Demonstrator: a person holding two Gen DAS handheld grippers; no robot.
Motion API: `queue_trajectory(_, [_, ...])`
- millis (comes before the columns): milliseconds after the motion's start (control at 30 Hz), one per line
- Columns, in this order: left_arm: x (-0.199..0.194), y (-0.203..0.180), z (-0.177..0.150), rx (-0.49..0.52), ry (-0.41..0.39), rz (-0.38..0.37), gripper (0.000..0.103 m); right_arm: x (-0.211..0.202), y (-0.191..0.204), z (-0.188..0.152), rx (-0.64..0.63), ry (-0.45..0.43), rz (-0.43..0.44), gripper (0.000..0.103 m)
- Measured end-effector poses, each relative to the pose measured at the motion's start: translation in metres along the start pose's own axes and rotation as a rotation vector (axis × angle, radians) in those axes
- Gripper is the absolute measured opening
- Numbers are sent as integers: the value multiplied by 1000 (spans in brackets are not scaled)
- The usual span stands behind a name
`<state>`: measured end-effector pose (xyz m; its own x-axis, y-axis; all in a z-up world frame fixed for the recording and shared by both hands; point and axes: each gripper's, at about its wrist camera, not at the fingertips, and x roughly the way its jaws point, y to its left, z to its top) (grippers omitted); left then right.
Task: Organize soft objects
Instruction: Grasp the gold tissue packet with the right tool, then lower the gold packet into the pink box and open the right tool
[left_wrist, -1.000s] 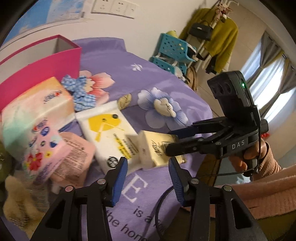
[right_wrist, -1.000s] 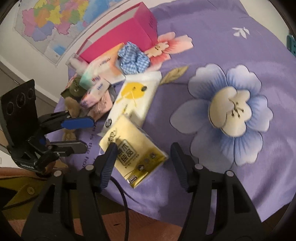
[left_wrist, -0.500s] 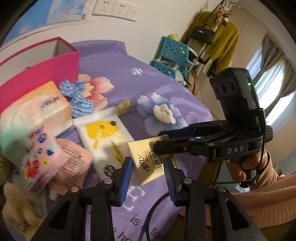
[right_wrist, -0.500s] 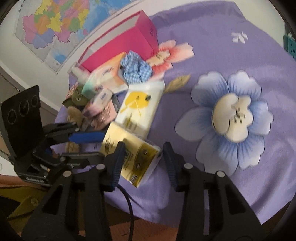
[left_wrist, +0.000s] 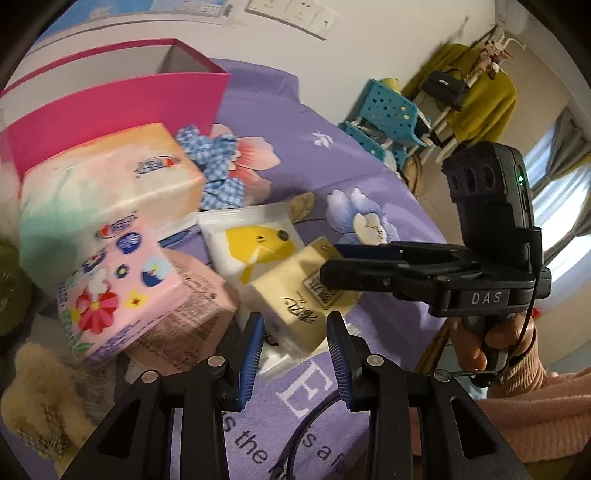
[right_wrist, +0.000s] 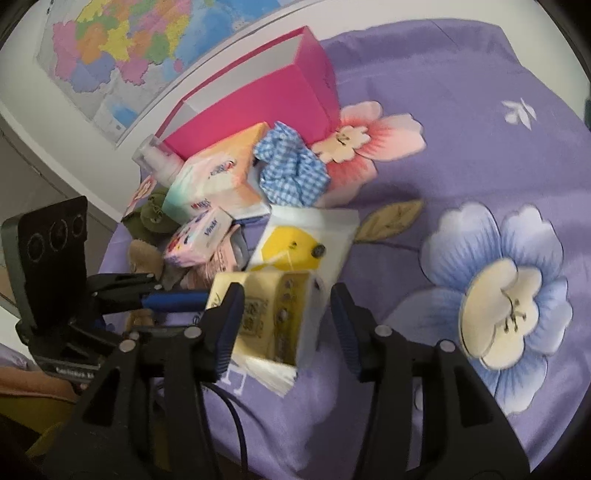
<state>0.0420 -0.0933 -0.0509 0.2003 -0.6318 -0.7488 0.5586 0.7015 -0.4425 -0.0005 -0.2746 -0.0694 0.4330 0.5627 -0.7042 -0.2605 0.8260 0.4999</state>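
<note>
Yellow tissue pack (left_wrist: 295, 295) (right_wrist: 273, 306): tilted up on its edge at the near side of the purple flowered bedspread (left_wrist: 332, 155), its far end leaning over a white pack with a yellow print (left_wrist: 255, 240).

Left gripper (left_wrist: 294, 326) (right_wrist: 192, 299): jaws drawn together, blue pads pinching the near, white-edged end of the yellow tissue pack.

Right gripper (right_wrist: 287, 306) (left_wrist: 328, 262): brought in from the other side, jaws spread and just opened a little further. The yellow tissue pack is found between them, lying against the left pad, while the right pad stands clear of it.

Other soft goods, heaped just beyond and to the left in the left wrist view:
- large pastel tissue pack (left_wrist: 110, 184)
- small pink flowered pack (left_wrist: 118, 295)
- blue checked cloth (left_wrist: 218, 170), bunched beside the large pack

Pink box (left_wrist: 110, 107): open-topped, set behind the heap, near the wall.
</note>
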Motion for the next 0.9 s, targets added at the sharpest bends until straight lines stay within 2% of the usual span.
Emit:
queue_trajectory(67, [3, -4, 3, 10, 7, -14, 34, -1, 2, -3, -3, 5, 19, 49])
queue_trajectory(133, [2, -8, 6, 26, 0, 3, 34, -1, 9, -3, -28, 1, -22, 47])
queue_trajectory(233, [-11, -10, 15, 35, -33, 11, 34, -8, 14, 8, -51, -28, -16, 47])
queue_trajectory(400, [-38, -8, 41, 51, -119, 54, 34, -19, 36, 43, -142, -101, -3, 46])
queue_trajectory(633, [-69, 8, 90, 49, -231, 161, 34, -22, 63, 108, -234, -216, 17, 46])
queue_trajectory(800, [-80, 29, 120, 6, -277, 205, 34, -11, 66, 150, -229, -245, 34, 46])
queue_trajectory(900, [-80, 41, 133, -24, -280, 215, 34, 3, 62, 168, -208, -232, 43, 46])
